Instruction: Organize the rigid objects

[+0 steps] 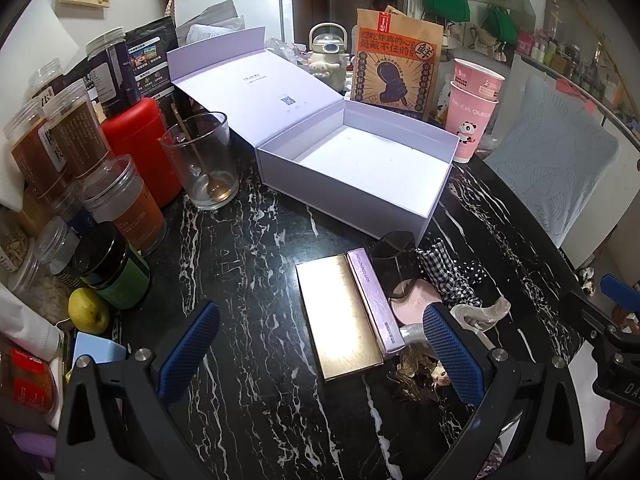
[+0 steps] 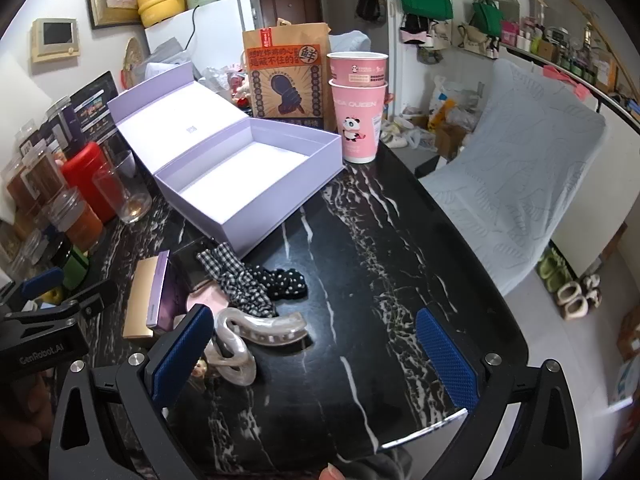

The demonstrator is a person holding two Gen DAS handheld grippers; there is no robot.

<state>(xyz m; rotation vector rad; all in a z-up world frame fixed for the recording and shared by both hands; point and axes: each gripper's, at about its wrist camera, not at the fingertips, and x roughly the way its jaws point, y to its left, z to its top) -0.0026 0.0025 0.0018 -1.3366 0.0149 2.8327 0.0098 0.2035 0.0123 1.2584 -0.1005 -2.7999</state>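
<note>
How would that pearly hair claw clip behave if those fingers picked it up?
The pearly hair claw clip looks like hard, glossy plastic, so it would probably stay stiff yet could slip against the pads. Its curved, open shape may twist or spring open if squeezed across the handles. It looks light, and its teeth might snag the checked scrunchie it lies against.
</note>
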